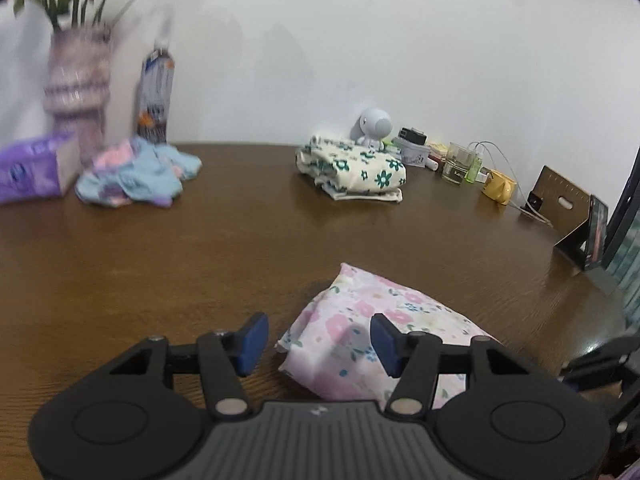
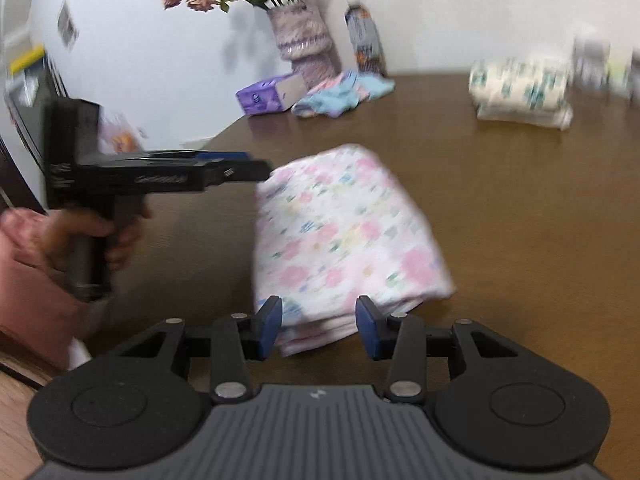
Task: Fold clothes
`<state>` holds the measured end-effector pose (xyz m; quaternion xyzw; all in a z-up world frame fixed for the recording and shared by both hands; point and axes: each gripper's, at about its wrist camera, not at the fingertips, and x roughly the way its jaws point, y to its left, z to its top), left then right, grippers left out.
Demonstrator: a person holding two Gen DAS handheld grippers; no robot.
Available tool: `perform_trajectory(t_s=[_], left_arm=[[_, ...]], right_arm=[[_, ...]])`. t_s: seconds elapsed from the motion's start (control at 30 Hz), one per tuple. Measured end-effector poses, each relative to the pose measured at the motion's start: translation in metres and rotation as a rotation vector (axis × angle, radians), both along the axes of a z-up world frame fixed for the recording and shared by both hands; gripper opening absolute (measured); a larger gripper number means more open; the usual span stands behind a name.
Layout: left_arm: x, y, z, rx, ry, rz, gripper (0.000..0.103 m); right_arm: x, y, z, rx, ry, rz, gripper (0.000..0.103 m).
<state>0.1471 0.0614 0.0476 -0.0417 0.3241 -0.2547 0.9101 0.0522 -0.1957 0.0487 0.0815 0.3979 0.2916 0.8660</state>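
Judging the pink floral garment [image 2: 344, 232] folded on the table [image 2: 520, 220], you hold both the left gripper [image 1: 316, 344] and right gripper [image 2: 318, 328] part open gripping nothing; next, fetch the crumpled blue garment [image 1: 136, 176]

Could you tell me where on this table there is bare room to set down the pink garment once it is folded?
The widest bare stretch of table lies between the pink garment, the blue clothes and the green-flowered pile. Bare wood also runs right of the pink garment. The back right edge is crowded with jars and a yellow cup; the back left with vase and purple pack.
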Motion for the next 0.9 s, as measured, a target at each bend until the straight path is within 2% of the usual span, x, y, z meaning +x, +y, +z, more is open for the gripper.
perform_trajectory(t_s=[0.03,0.07,0.1,0.13,0.2,0.4,0.5,0.57,0.63,0.73,0.8,0.9], left_arm=[[0.004,0.000,-0.002,-0.006,0.015,-0.008,0.043],[0.005,0.000,-0.003,-0.018,0.026,-0.029,0.020],[0.004,0.001,-0.004,-0.036,0.037,-0.052,0.013],[0.001,0.002,-0.004,-0.042,0.038,-0.064,0.013],[-0.008,0.005,-0.005,-0.046,0.038,-0.071,0.013],[-0.051,0.012,-0.014,-0.128,0.071,-0.088,0.012],[-0.067,0.016,-0.011,-0.138,0.036,-0.080,0.019],[-0.071,0.018,-0.009,-0.136,0.012,-0.078,0.040],[-0.072,0.018,-0.008,-0.123,-0.001,-0.085,0.048],[-0.066,0.012,-0.010,-0.087,-0.004,-0.135,0.051],[-0.063,0.007,-0.014,-0.054,-0.008,-0.183,0.051],[-0.062,0.000,-0.019,-0.011,-0.037,-0.235,0.048]], right_arm=[[0.004,0.001,-0.005,0.025,0.032,-0.001,0.041],[0.007,0.002,-0.009,0.041,0.054,-0.005,0.041],[0.010,0.002,-0.012,0.055,0.070,-0.013,0.041],[0.013,0.002,-0.013,0.064,0.076,-0.027,0.040],[0.017,-0.002,-0.013,0.076,0.069,-0.052,0.022],[0.043,-0.022,-0.006,0.045,0.019,-0.117,0.019],[0.051,-0.034,-0.007,0.058,0.003,-0.115,0.019],[0.054,-0.043,-0.008,0.072,-0.006,-0.108,0.022],[0.048,-0.049,-0.007,0.082,-0.035,-0.078,0.031],[0.034,-0.048,-0.007,0.063,-0.080,-0.016,0.034],[0.026,-0.042,-0.009,0.033,-0.108,0.027,0.045],[0.020,-0.031,-0.012,-0.018,-0.153,0.067,0.048]])
